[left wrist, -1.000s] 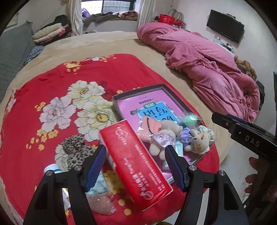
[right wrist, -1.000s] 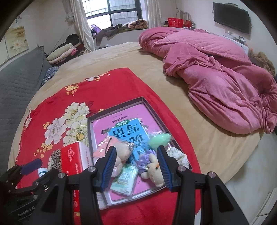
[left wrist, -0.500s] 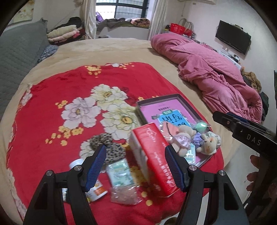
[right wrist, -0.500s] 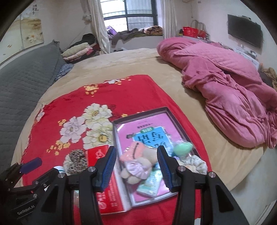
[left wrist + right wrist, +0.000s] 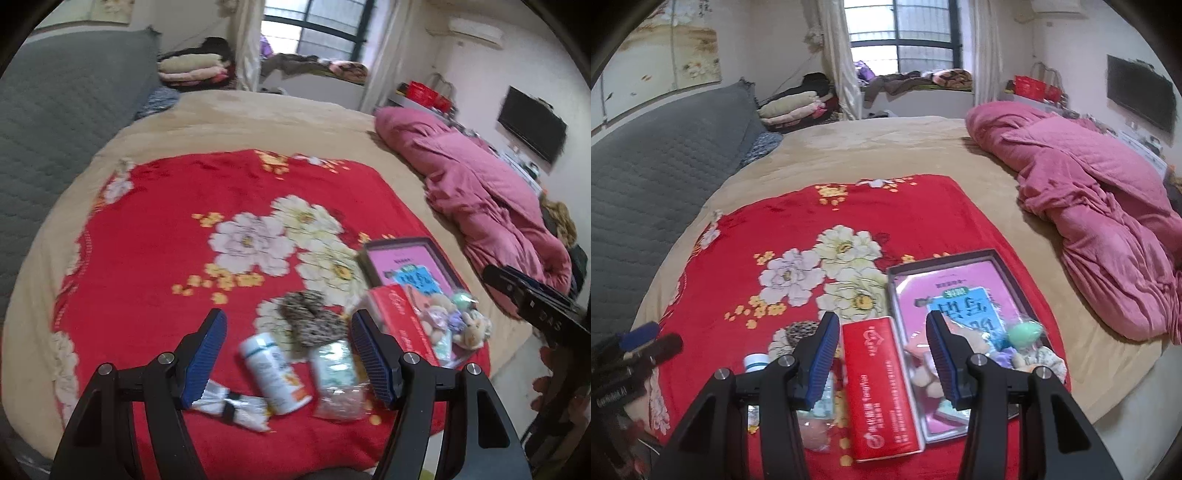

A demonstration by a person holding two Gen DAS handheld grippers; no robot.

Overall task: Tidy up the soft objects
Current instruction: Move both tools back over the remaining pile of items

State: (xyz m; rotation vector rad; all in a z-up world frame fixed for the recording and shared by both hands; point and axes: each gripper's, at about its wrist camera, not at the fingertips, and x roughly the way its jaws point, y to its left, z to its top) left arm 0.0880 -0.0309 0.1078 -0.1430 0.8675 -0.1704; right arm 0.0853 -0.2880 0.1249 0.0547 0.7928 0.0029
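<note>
Grippers, left (image 5: 288, 349) and right (image 5: 882, 350), both gape wide, holding nothing. Only the left view shows the white bottle (image 5: 275, 373) whole; the right shows the tissue pack (image 5: 882, 387) fully.

Left tongs (image 5: 288, 354) swung left off red tissue pack (image 5: 400, 317), now over white bottle (image 5: 273, 373); jaws unchanged, apart.

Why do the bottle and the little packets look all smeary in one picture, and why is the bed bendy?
In the left wrist view the white bottle, the packets and the leopard-print fabric are smeared by motion blur. The right wrist view is sharper: print on the red tissue pack is crisp. Both views are fisheye, which curves the bed and darkens the corners.
</note>
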